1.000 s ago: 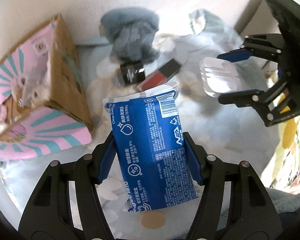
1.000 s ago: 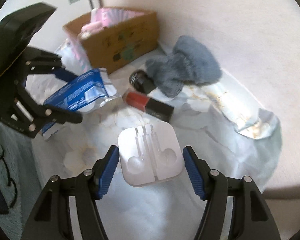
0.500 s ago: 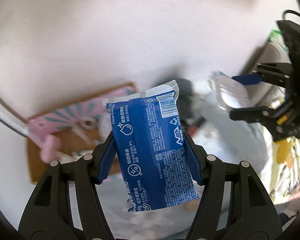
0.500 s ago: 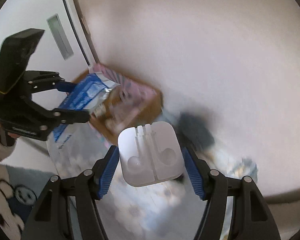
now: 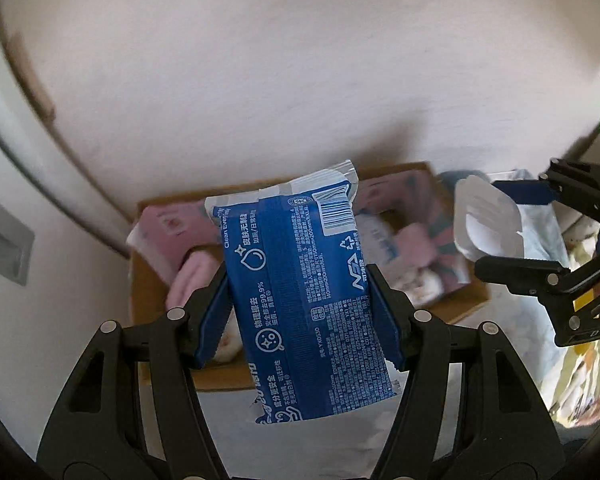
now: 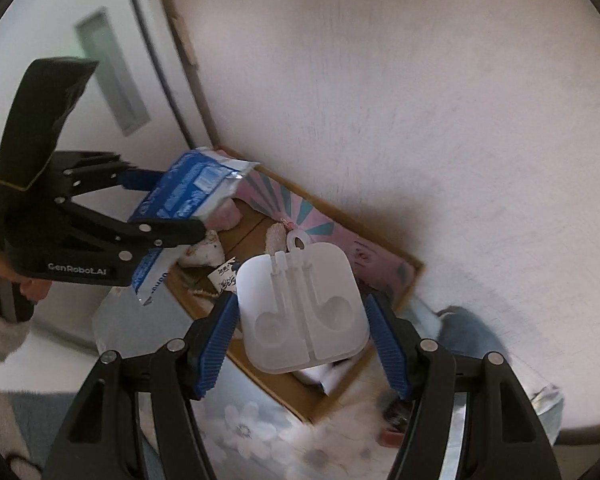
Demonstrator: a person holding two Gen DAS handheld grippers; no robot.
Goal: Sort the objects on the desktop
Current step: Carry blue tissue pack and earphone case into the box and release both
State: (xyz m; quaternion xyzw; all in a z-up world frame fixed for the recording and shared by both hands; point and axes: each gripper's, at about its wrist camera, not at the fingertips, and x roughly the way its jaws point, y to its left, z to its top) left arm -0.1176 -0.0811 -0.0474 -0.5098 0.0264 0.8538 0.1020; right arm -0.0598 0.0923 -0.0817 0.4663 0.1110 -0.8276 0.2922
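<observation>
I am gripping the blue wipes pack (image 5: 300, 304) in my left gripper (image 5: 300, 312), jaws pressing its two long sides, pack standing upright above the near wall of the cardboard box (image 5: 236, 376). My right gripper (image 6: 302, 332) is clamping the clear earphone case (image 6: 302, 312) by its side edges, hanging over the box's open middle.

Risks, as I am judging them:
- The wipes pack is soft film; the pads are holding low on it, so it may sag, pivot or slide out sideways and land on the near wall or outside it.
- The case is smooth, hard plastic held only at its edges; a slight tilt could let it slip before I am ready.
- Both grippers are crowding the same opening and could knock each other when releasing.
- The box is already holding pink plush items (image 5: 192, 276), so either piece may perch on them and roll off.

Hard to make out: the wipes pack is hiding the box floor in the left view; the far table corner in the right view is blurring, with only a grey cloth (image 6: 468, 332) readable.
</observation>
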